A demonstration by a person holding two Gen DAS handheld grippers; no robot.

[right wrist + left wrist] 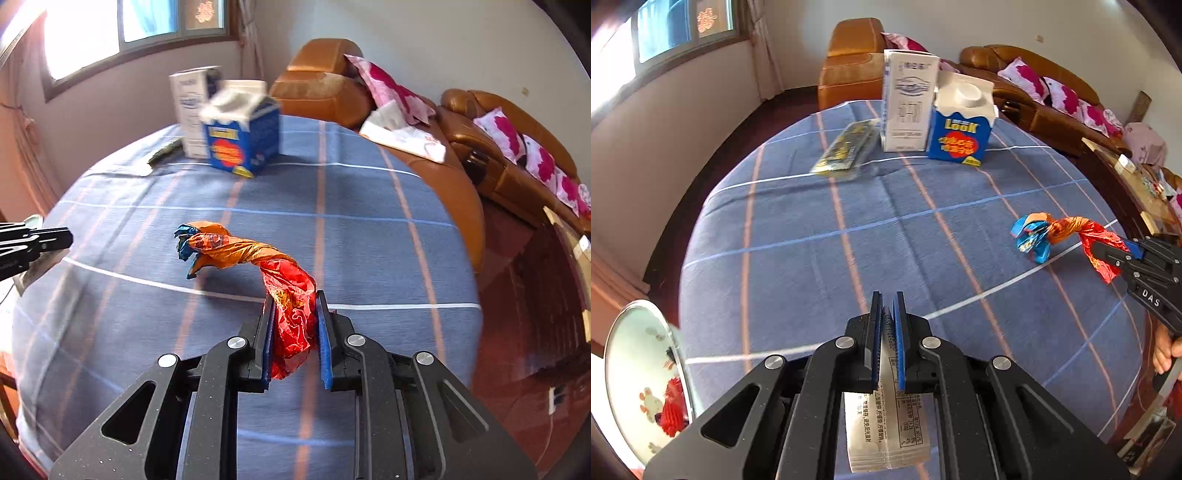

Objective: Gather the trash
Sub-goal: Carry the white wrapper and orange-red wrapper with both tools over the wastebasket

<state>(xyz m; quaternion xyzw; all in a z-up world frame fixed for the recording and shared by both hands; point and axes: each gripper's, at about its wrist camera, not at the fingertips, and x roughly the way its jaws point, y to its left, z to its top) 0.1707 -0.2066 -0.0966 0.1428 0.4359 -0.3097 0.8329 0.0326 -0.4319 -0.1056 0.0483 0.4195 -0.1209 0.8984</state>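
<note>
Right hand-held gripper (293, 317) clenched on the red end of a twisted foil wrapper (251, 258). Wrapper's long axis runs from the jaws out over the table (369, 229), blue end pointing toward the far left, raised off the cloth.

Left hand-held gripper (886, 321) grips a flattened white printed packet (886, 435), long axis in line with the fingers.

2 cartons stand at the far edge: white carton (908, 99), blue carton (960, 125).

Left view only: flat yellow-black packet (846, 147), patterned plate (642, 380).
</note>
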